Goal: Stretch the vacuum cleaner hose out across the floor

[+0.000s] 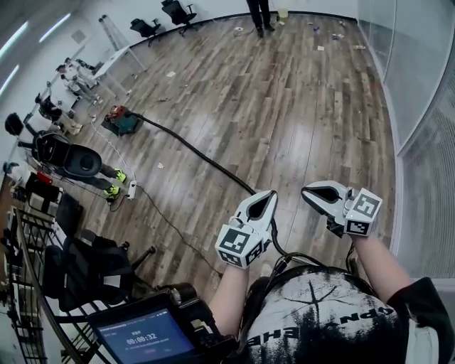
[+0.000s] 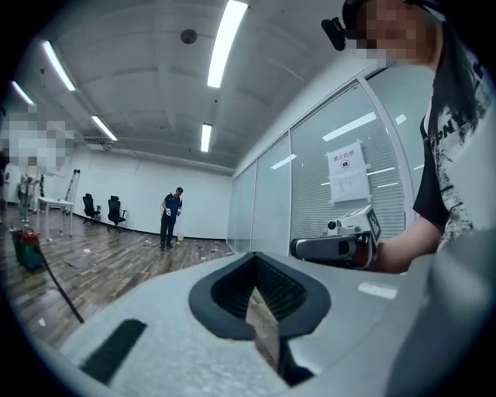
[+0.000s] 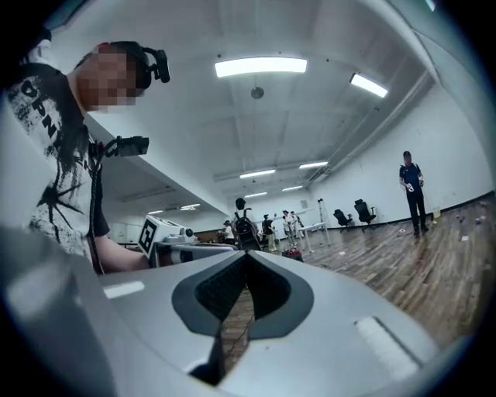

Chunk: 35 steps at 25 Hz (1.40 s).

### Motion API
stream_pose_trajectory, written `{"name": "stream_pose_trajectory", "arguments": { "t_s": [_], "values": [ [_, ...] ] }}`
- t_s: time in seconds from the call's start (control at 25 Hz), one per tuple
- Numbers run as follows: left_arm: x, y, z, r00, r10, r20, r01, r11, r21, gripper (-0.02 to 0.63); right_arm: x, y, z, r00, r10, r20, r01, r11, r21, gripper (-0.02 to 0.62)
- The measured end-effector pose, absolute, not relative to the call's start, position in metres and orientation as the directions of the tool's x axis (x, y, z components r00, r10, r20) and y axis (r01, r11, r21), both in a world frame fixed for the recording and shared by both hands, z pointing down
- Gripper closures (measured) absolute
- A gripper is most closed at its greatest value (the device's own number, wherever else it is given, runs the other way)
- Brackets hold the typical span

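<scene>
While the left gripper point(image 1: 266, 195) and the right gripper point(image 1: 308, 192) are held side by side above the floor point(image 1: 306, 106), their fingers point(image 2: 225, 295) are pressed together with nothing between. The hose point(image 1: 192, 148) is laid across the floor from the vacuum cleaner point(image 1: 121, 119) to below the left gripper.

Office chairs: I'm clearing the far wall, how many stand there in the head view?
2. One office chair stands by the far wall, upper left; the other just right of it. Others may be hidden off frame.
</scene>
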State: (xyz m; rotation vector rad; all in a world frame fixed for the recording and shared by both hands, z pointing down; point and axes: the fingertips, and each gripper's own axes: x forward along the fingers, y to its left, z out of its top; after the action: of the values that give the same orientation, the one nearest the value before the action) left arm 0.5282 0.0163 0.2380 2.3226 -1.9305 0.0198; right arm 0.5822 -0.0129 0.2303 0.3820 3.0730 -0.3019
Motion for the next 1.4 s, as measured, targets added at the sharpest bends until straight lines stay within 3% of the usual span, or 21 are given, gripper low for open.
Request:
{"name": "stream_pose_trajectory", "arguments": {
  "t_s": [0.36,1.4],
  "values": [
    [0.574,0.023,0.243,0.110,-0.988,0.104,-0.990,-0.100,0.097,0.606,0.613,0.000,0.241,-0.942,0.336,-0.001,0.332,0.932,-0.146,0.589],
    [0.607,0.014,0.238,0.091,-0.991,0.095,-0.990,-0.079,0.120,0.606,0.638,-0.011,0.241,-0.947,0.315,0.057,0.310,0.948,-0.076,0.589]
  ]
}}
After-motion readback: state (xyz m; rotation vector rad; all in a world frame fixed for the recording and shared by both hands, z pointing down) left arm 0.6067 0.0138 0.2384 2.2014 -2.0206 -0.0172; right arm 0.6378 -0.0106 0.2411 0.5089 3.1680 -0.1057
